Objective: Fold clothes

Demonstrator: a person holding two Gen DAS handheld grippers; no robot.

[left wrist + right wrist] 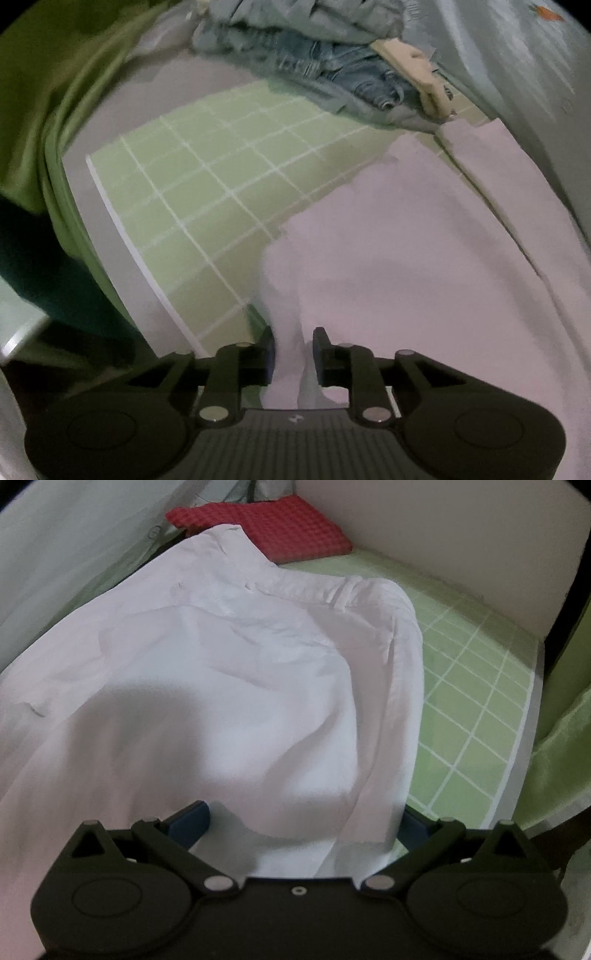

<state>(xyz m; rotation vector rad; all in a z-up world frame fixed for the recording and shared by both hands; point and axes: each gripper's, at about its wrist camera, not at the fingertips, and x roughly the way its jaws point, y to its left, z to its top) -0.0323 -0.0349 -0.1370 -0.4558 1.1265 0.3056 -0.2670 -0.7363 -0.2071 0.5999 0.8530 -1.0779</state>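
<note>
A white garment (pixel 229 672) lies spread over the green grid mat (pixel 476 701), its waistband end toward a red cloth. It also shows in the left wrist view (pixel 424 258). My left gripper (pixel 293 350) has its jaws close together, pinched on a fold of the white garment at its edge. My right gripper (pixel 306 823) is wide open, its fingers either side of a bunched part of the garment, which covers the fingertips.
A pile of denim and grey clothes (pixel 332 62) with a wooden hanger (pixel 417 70) lies at the mat's far side. A folded red cloth (pixel 266 528) sits at the mat's far end by a white wall. Green fabric (pixel 48 92) hangs at the left.
</note>
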